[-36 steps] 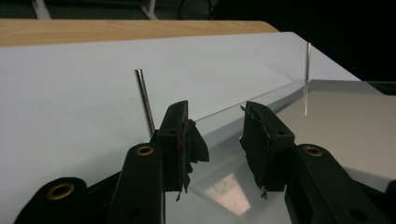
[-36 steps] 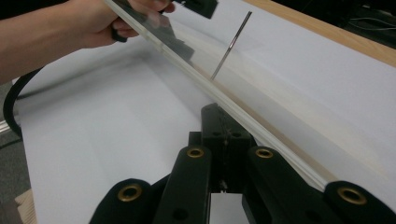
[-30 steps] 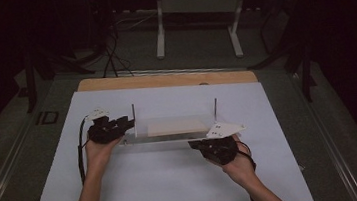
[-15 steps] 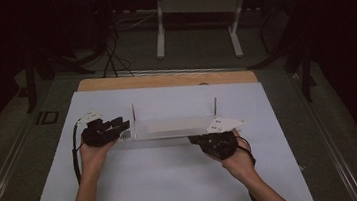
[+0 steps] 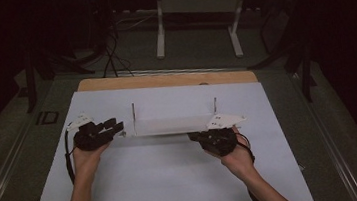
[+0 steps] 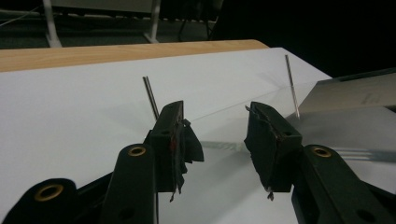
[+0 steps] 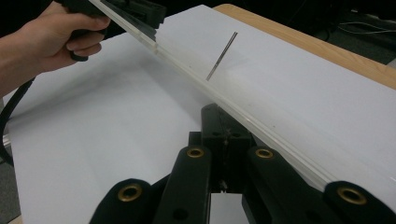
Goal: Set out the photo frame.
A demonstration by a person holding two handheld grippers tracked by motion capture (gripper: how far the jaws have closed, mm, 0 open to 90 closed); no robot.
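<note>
The right gripper [image 7: 224, 135] is nearest, and its fingers are closed together on the near long edge of the clear plate [image 7: 280, 140], close to the plate's right end. This grip should be kept firm and level, since by the look of it the plate is carried by this grip alone. The plate lies across the middle of the white sheet [image 5: 165, 182] that covers the desk [image 5: 164, 79], between the two hands. A thin left rod [image 5: 134, 116] and right rod [image 5: 215, 105] stand upright at its ends. At the plate's left end, the fingers of the left gripper [image 6: 215, 121] are apart and have just been opening. The plate's end is seen just ahead of them, and the pads are not pressed on it. If the release is to be completed, the left gripper should be drawn straight off along the plate's length. The left rod, just beside one finger, should not be knocked. The plate should be set flat on the sheet before the right grip is eased.
</note>
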